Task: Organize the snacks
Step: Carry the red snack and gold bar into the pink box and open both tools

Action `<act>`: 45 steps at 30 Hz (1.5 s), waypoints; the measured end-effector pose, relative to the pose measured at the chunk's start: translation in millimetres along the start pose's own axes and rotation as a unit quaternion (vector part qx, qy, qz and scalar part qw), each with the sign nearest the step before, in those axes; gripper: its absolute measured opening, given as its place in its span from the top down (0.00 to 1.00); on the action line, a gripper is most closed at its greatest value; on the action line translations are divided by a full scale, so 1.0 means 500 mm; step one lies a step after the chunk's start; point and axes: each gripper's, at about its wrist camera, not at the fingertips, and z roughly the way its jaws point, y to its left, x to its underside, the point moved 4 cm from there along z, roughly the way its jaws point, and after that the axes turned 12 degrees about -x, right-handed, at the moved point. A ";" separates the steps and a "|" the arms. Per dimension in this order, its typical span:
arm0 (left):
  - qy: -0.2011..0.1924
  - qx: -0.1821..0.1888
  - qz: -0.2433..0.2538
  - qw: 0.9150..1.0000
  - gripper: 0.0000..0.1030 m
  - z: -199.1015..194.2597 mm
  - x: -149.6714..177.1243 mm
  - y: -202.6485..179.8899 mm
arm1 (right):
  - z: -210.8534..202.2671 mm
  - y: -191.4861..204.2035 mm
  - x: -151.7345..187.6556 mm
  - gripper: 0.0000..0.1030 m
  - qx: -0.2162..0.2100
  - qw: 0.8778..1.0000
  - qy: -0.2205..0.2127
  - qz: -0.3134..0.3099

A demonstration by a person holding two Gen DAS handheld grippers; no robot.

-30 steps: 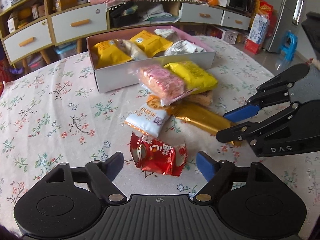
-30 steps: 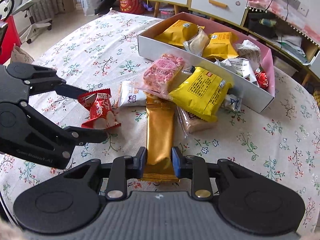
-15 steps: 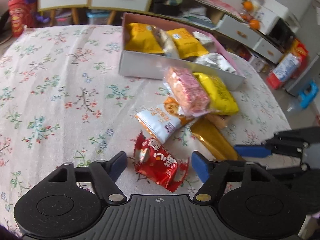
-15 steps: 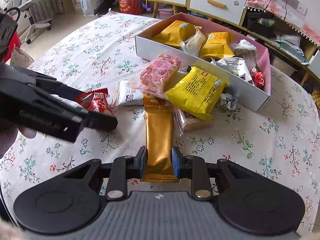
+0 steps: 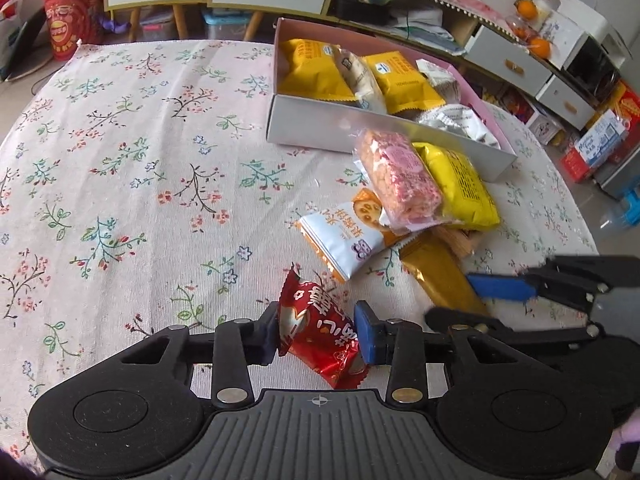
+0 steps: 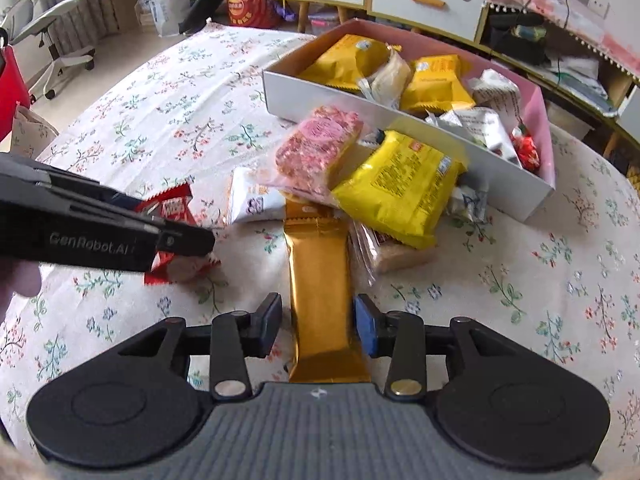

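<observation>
Between my left tongs (image 5: 318, 338) sits the red foil snack packet (image 5: 320, 340), both pads pressed against its sides, so I read them as clenched on it; its long axis runs diagonally, from upper left near the pads to lower right toward the camera, and large white characters cross its glossy, crinkled face. My right tongs (image 6: 318, 322) straddle the gold wrapped bar (image 6: 320, 292), but a gap shows at each pad, so they stand released around it; the bar's long axis points straight away from me toward the pile. It lies flat on the floral tabletop (image 6: 540, 280), plain shiny gold with crimped ends. From the right wrist view, the side of the left tongs reads "GenRobot.AI". Beyond lie a pink rice bar (image 6: 320, 144), a yellow pouch (image 6: 400, 188) with small unreadable print, and the white box (image 6: 400, 116).
</observation>
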 end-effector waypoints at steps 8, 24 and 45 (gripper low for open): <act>0.011 0.007 -0.007 1.000 0.67 -0.005 0.002 0.011 | -0.002 0.018 -0.006 0.75 0.005 1.000 0.000 -0.014; -0.034 -0.003 -0.009 0.999 0.67 -0.065 -0.031 0.031 | -0.065 0.015 -0.041 0.75 -0.021 0.999 -0.034 0.034; -0.114 0.000 -0.006 0.993 0.67 -0.091 -0.207 -0.011 | -0.124 -0.099 -0.156 0.75 0.019 0.987 -0.120 0.102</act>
